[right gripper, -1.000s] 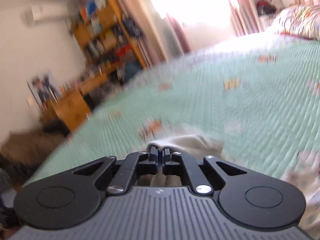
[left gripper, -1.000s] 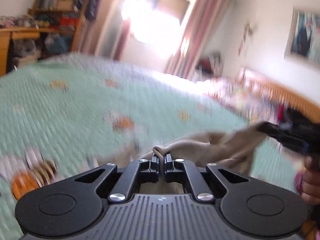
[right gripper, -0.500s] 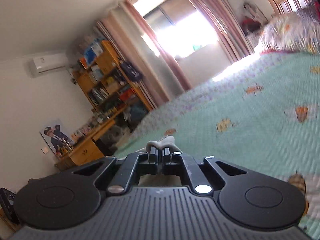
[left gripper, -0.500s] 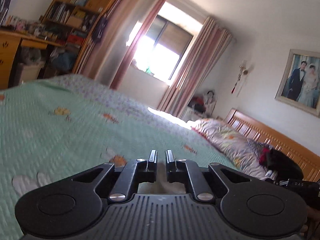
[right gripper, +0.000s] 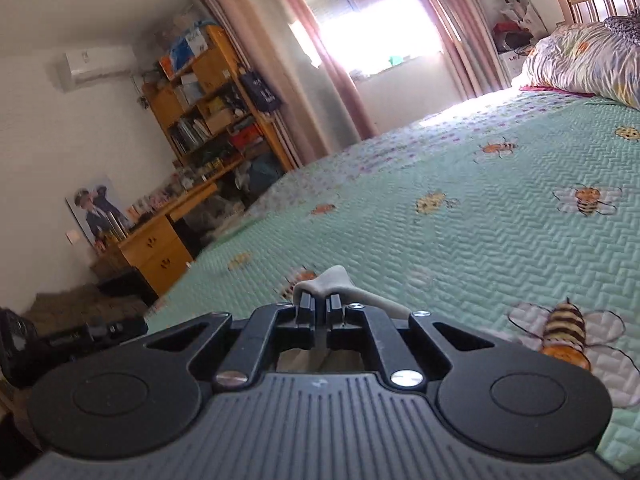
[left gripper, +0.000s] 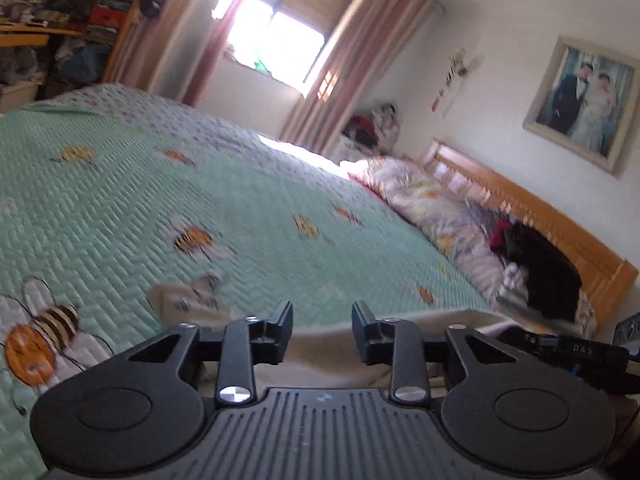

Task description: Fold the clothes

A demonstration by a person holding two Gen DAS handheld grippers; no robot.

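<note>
The beige garment (left gripper: 332,344) lies low in the left view, limp and light — it will sag and wrinkle unless taken by a hem or corner. The left gripper (left gripper: 322,330) has just been opening; its jaws stand apart over the cloth, pressing nothing. The right gripper (right gripper: 320,310), bottom centre of its view, pinches a fold of that fabric. Beneath is a green quilted bedspread (right gripper: 480,216) — soft, slightly grippy; a bookshelf (right gripper: 208,92) stands at upper left.

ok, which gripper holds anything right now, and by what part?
The right gripper is shut on a bunched edge of the beige garment. The left gripper has just been opening; the cloth lies below its jaws, unpinched.
</note>
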